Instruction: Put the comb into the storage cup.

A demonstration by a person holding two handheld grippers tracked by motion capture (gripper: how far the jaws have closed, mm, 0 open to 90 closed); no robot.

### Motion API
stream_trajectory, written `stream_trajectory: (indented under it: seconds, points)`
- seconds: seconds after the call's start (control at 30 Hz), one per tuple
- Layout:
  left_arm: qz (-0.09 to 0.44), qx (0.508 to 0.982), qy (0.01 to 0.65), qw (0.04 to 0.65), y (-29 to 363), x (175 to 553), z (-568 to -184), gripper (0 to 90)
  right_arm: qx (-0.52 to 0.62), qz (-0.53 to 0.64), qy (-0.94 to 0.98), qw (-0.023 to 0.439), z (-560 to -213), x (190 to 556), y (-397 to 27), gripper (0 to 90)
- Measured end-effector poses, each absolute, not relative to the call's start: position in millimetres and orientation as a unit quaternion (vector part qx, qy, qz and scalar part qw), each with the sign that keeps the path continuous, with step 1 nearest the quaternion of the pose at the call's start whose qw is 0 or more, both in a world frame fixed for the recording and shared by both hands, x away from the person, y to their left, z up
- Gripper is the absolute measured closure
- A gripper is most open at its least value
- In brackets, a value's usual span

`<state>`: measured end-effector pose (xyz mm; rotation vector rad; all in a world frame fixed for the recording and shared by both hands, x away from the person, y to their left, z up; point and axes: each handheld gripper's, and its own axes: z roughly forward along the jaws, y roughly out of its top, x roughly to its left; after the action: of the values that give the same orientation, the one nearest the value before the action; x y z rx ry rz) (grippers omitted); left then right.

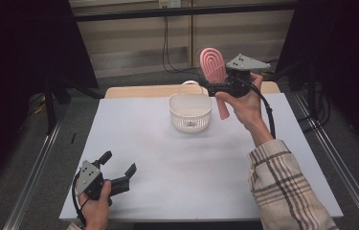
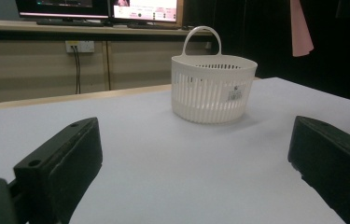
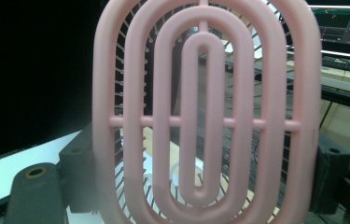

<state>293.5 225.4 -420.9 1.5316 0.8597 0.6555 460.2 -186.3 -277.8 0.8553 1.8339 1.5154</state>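
- Right tool (image 1: 214,87): clenched on the pink hairbrush (image 1: 213,64), held upright in the air just beside and above the white basket (image 1: 190,114).
- Hairbrush head up, handle pointing down past the hand.
- Left tool (image 1: 118,166): released, jaws wide apart, low over the near-left of the surface (image 1: 177,177), well apart from the basket.

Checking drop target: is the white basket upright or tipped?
Upright. The white basket sits flat on the table, rim level, handle up.

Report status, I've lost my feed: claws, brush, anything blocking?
Right claw shut on pink plastic vented hairbrush, held above white slotted plastic basket. Left claw open, empty. Nothing blocking.
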Motion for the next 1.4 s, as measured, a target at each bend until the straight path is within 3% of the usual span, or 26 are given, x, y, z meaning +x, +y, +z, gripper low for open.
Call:
stream_trajectory:
  seconds: [1.4]
  points:
    - [0.278,0.660,0.367,0.594,225.3,293.1,-421.0,2.9,0.330,0.605,0.645,0.330,-277.5,497.5,-152.8,19.4]
